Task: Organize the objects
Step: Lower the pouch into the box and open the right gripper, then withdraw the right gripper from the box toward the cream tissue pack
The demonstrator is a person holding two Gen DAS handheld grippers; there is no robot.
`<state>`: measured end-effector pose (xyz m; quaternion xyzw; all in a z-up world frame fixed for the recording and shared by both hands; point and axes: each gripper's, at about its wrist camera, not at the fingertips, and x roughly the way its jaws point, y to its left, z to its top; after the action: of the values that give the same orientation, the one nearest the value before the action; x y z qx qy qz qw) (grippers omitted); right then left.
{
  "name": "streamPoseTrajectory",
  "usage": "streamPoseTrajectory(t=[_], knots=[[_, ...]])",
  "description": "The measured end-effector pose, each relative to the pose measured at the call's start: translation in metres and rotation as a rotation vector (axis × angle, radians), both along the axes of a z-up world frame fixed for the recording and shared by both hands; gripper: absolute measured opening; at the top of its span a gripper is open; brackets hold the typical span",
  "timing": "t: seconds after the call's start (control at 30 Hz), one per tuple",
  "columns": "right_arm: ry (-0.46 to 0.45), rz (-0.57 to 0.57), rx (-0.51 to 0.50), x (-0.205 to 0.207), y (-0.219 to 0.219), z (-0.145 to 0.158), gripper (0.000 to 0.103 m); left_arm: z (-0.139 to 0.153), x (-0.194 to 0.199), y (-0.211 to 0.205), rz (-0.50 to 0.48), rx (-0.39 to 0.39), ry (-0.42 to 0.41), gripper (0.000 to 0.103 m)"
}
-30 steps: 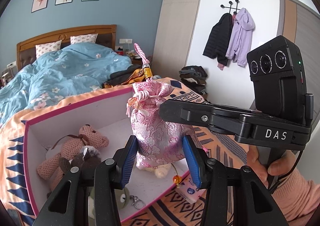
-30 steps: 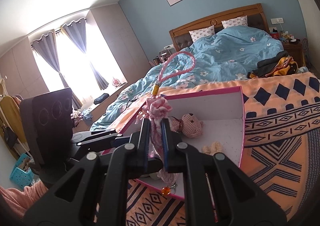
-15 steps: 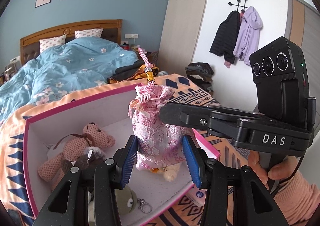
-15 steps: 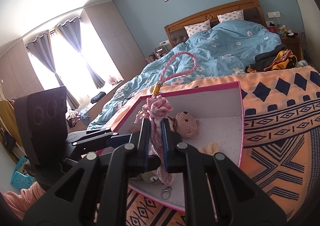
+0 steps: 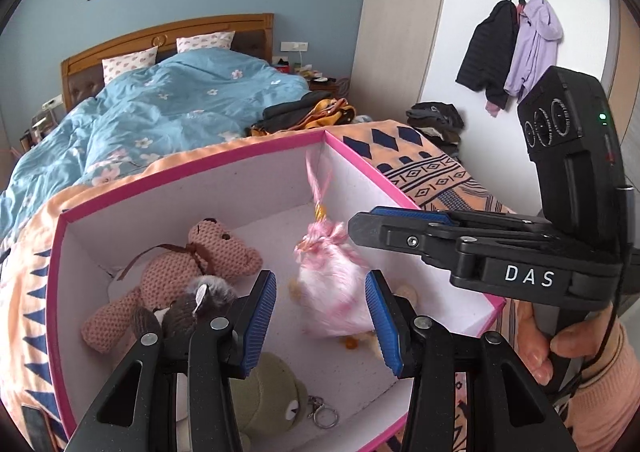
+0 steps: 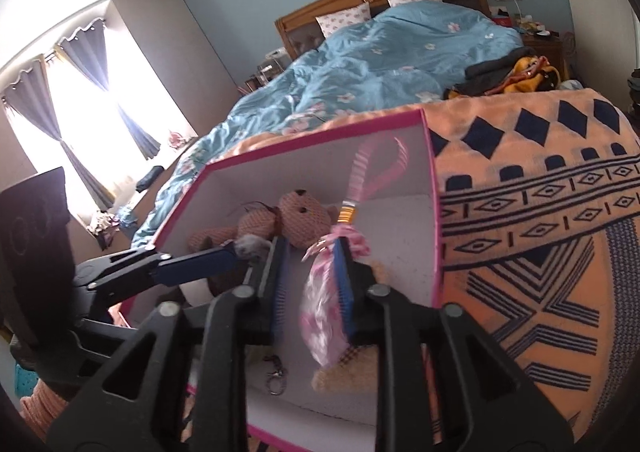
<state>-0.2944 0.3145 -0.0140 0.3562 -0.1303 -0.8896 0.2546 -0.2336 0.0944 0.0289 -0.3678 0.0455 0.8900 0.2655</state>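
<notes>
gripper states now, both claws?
Left claw: open, holding nothing.
Right claw: open, pink pouch blurred, apparently dropping into the box.

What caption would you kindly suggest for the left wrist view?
Open left gripper over a pink-rimmed white box as a blurred pink brocade pouch sits inside.

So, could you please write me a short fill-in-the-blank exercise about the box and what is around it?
1. The left gripper has its jaws ___.
2. The pouch is inside the box, whose rim is ___.
3. The knitted bear wears a ___ ribbon at its neck.
4. The duvet on the bed is ___ with small flowers.

Missing words: open; pink; brown; blue.
</notes>
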Motion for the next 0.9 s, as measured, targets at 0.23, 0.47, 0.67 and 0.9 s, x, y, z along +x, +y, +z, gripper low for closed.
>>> streamPoseTrajectory(t=[0.23,0.47,0.67,0.9], knots=[[0.045,-0.02,0.057,0.019,0.003,0.006,0.031,0.006,0.016,-0.002,-0.013,0.022,0.056,0.048],[0.092,0.001,-0.013,0.051,0.017,0.016,0.038,0.013,0.054,-0.01,-0.037,0.053,0.138,0.057],[0.129,0.051,-0.07,0.099,0.034,0.021,0.041,0.019,0.102,-0.018,-0.106,0.1,0.187,0.069],[0.102,0.102,-0.061,0.149,0.044,0.006,0.042,-0.017,0.149,-0.008,-0.215,0.054,0.099,0.07]])
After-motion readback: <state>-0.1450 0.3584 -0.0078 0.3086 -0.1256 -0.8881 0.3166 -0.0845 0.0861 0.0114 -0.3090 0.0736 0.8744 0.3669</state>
